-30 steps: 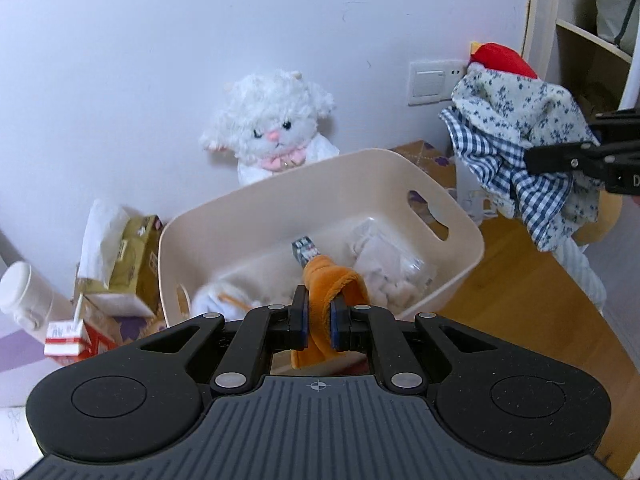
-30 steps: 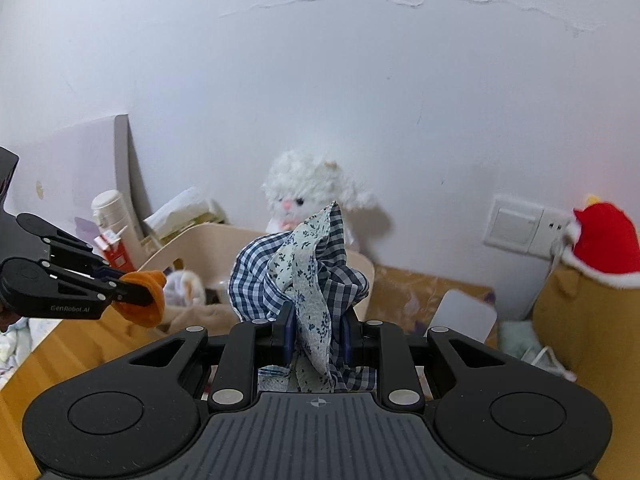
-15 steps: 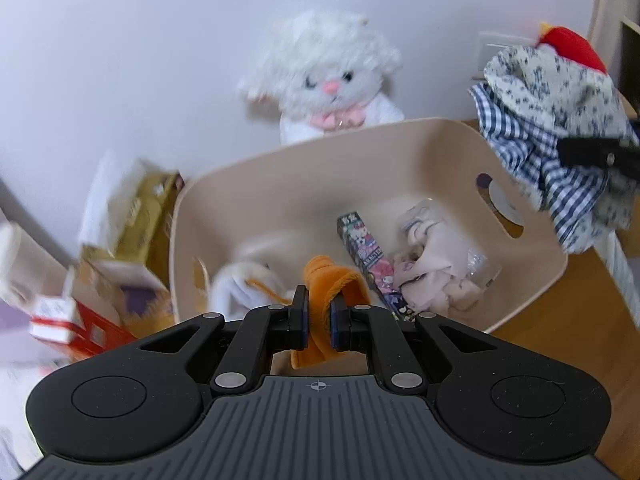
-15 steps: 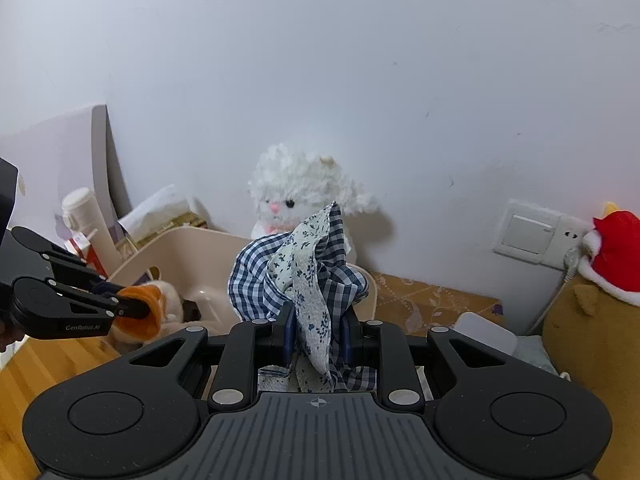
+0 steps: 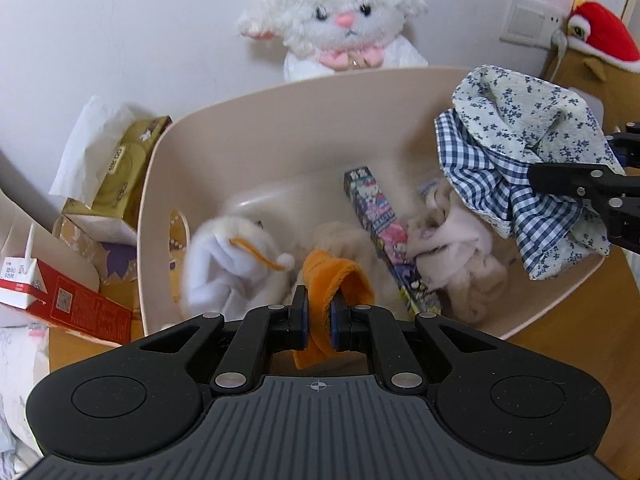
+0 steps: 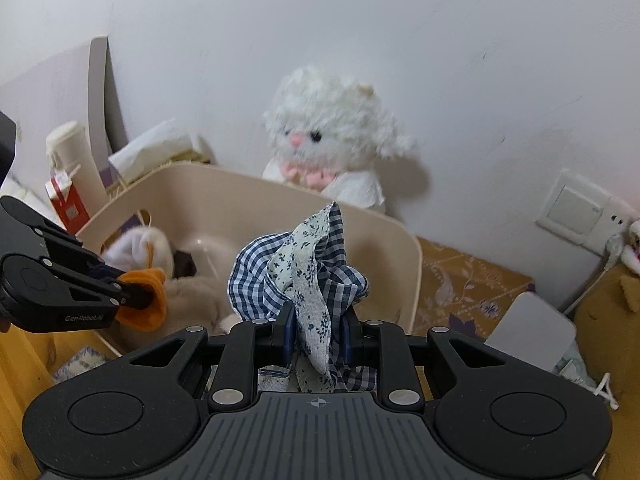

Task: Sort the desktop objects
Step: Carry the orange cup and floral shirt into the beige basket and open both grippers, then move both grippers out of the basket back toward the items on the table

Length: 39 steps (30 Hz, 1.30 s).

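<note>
Left wrist view: both grippers have dropped over the bin (image 5: 224,120); left gripper (image 5: 319,322) stays clamped on orange cloth (image 5: 336,280), right gripper (image 6: 318,334) on checked cloth (image 6: 304,264), ready for release.

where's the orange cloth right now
The orange cloth is pinched in the left gripper, over the beige bin's near edge, beside the white plush.

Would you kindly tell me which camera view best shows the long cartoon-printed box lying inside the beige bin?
The left wrist view: the cartoon-printed box lies in plain sight inside the beige bin. In the right wrist view it cannot be made out behind the checked cloth.
</note>
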{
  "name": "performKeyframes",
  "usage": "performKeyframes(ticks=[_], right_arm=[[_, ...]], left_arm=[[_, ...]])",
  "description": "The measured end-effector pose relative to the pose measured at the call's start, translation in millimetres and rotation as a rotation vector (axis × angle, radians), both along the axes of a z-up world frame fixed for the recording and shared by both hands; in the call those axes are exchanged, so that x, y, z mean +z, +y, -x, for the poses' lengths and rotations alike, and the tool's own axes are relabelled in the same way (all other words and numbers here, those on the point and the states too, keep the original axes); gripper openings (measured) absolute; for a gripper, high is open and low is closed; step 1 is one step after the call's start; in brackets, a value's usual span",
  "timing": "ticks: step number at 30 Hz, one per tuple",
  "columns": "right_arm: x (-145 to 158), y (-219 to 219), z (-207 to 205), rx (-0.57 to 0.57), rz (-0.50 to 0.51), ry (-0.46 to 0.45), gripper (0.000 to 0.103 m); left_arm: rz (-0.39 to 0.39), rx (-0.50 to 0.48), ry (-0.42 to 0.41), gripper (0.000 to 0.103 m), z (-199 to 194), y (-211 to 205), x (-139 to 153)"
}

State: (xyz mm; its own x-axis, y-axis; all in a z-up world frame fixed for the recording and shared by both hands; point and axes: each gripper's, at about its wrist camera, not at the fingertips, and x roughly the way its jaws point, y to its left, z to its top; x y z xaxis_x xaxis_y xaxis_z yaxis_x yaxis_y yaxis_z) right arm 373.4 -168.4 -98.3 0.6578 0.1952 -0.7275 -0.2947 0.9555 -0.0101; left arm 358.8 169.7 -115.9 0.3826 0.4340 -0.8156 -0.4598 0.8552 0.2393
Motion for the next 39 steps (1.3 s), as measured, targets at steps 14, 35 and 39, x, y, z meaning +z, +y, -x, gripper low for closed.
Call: performKeyframes(ticks=[14, 35, 39], right_arm=[[-1, 12, 15, 0.053, 0.069, -0.037, 0.067], [25, 5, 55, 0.003, 0.024, -0.117, 0.103], [32, 7, 65, -0.001, 0.006, -0.135, 0.103]], left_arm=[[-0.035, 0.041, -0.005, 0.055, 13, -8, 5], [-0.114, -0.009, -0.057, 0.073, 37, -43, 36], [-0.138, -0.025, -0.057, 0.075, 47, -48, 40]])
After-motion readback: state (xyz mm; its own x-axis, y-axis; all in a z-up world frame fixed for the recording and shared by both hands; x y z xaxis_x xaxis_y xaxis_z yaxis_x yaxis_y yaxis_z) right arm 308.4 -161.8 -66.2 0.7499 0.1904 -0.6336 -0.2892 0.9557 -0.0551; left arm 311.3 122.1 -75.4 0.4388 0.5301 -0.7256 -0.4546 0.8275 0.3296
